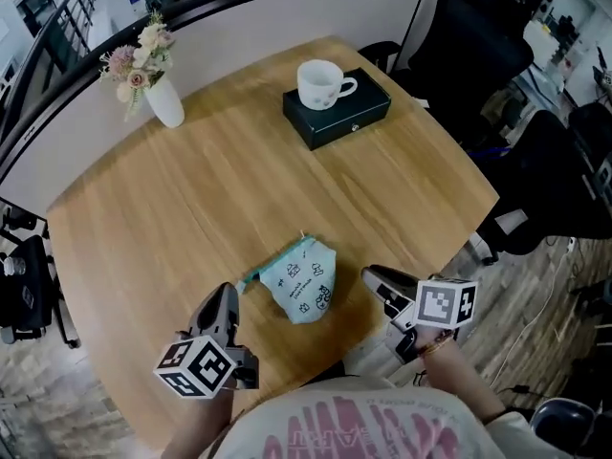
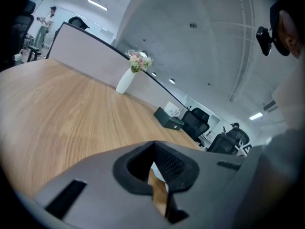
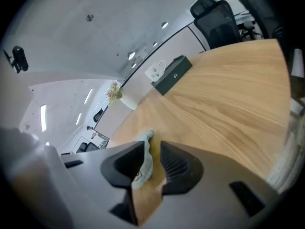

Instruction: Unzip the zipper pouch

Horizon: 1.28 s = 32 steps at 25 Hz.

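Your left gripper (image 1: 227, 302) sits at the table's (image 1: 191, 199) near edge, jaws closed on nothing; right gripper (image 1: 375, 279) has jaws partly open, empty. Zipper pouch (image 1: 304, 285) lies between both, untouched; its teal zip edge runs diagonally, low end just beside the left tips; left looks nearer.

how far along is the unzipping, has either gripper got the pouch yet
Done: nothing that shows. The zipper pouch lies on the table between the grippers; whether its zip is open can't be told.
In hand: nothing. The left gripper is shut and empty beside it; the right gripper has jaws apart, aimed at the pouch without touching.
Left: hold the pouch, pull the zip.
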Available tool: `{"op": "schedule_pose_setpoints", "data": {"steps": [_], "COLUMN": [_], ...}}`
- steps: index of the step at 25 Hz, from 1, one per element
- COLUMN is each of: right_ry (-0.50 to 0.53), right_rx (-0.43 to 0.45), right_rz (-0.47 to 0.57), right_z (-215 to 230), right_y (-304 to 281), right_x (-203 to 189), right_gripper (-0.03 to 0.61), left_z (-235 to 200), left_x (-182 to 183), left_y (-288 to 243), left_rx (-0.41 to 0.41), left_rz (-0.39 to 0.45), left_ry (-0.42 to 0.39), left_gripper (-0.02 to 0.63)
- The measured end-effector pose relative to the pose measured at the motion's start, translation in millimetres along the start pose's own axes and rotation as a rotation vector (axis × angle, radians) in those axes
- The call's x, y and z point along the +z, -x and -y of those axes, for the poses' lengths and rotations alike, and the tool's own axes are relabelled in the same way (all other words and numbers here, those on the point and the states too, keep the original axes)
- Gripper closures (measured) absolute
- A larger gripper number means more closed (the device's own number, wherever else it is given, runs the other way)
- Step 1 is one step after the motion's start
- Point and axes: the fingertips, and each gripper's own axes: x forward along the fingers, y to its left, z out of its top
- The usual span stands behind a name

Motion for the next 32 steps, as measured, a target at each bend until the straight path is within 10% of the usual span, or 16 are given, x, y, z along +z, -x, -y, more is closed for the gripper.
{"op": "schedule_pose_setpoints", "data": {"steps": [23,32], "right_ry": [-0.224,0.185], "right_rx": [0.104,0.179], "right_rz": [-0.494,-0.518], "right_z": [-19.2,-46.7], "right_y": [-137.2,-146.0], "right_x": [3.5,6.8], "right_gripper": [0.379,0.528], "left_z": [-9.4,19.6], "left_x": [-10.6,-3.7], "left_y": [-15.9,16.3], "left_rx": [0.074,0.120], "left_rz": [0.004,0.106], "left_ry": [0.181,0.174], "left_gripper": [0.612,0.611]}}
